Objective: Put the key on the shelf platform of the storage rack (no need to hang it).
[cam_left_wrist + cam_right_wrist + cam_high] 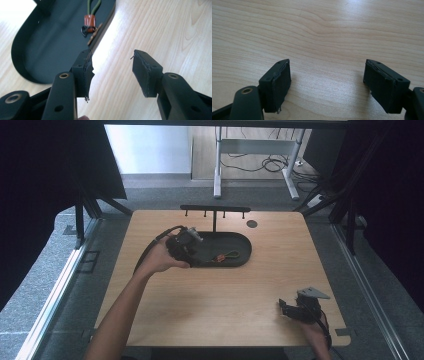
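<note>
The left claw (pixel 192 251) hangs over the near left rim of the black oval tray (pixel 242 256) on the wooden table (pixel 225 295), jaws spread wide and empty. A small keyring with a green loop and brown tag (pixel 90 21) lies inside the tray, just beyond the jaws. The right claw (pixel 286 307) sits near the table's near right corner, jaws wide, holding nothing.

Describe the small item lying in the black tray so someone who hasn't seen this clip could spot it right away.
On the wooden table, find the black oval tray under the black hook rack. Near the tray's front edge, beside the left gripper, lies a keychain. It is the one coloured thing in the tray: a green cord loop with a reddish-brown tag.
</note>
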